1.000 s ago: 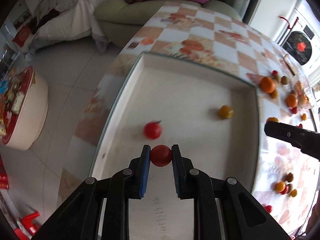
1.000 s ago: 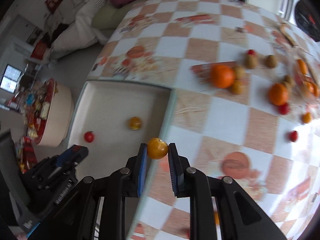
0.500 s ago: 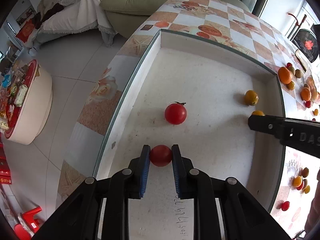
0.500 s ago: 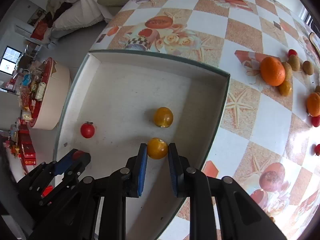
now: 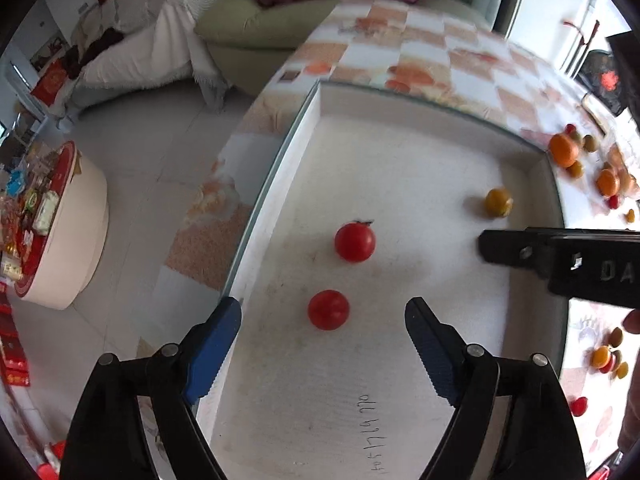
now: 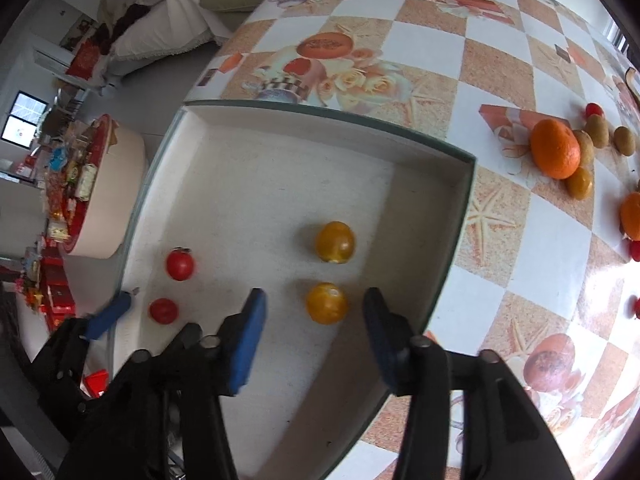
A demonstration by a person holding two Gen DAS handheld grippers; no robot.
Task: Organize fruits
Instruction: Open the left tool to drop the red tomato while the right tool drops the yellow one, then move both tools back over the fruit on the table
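Observation:
A white tray (image 5: pixel 400 148) lies on the checkered table. In the left wrist view my left gripper (image 5: pixel 323 320) is open, with a red tomato (image 5: pixel 328 309) lying on the tray floor between its fingers and a second red tomato (image 5: pixel 355 241) just beyond. In the right wrist view my right gripper (image 6: pixel 312 312) is open around a yellow tomato (image 6: pixel 326 303) on the tray floor; another yellow tomato (image 6: pixel 335 242) lies beyond it. Both red tomatoes (image 6: pixel 163 310) (image 6: pixel 179 265) show at the tray's left (image 6: pixel 280 168).
Loose fruit lies on the table right of the tray: an orange (image 6: pixel 555 153), small brown and yellow fruits (image 6: pixel 579 184), and red ones (image 6: pixel 593 109). A green sofa (image 5: pixel 260 28) and a round low table (image 5: pixel 52 224) stand beyond the table edge.
Both grippers have opened. The left one let go of the red tomato and the right one let go of the yellow tomato; both fruits now lie on the tray floor.

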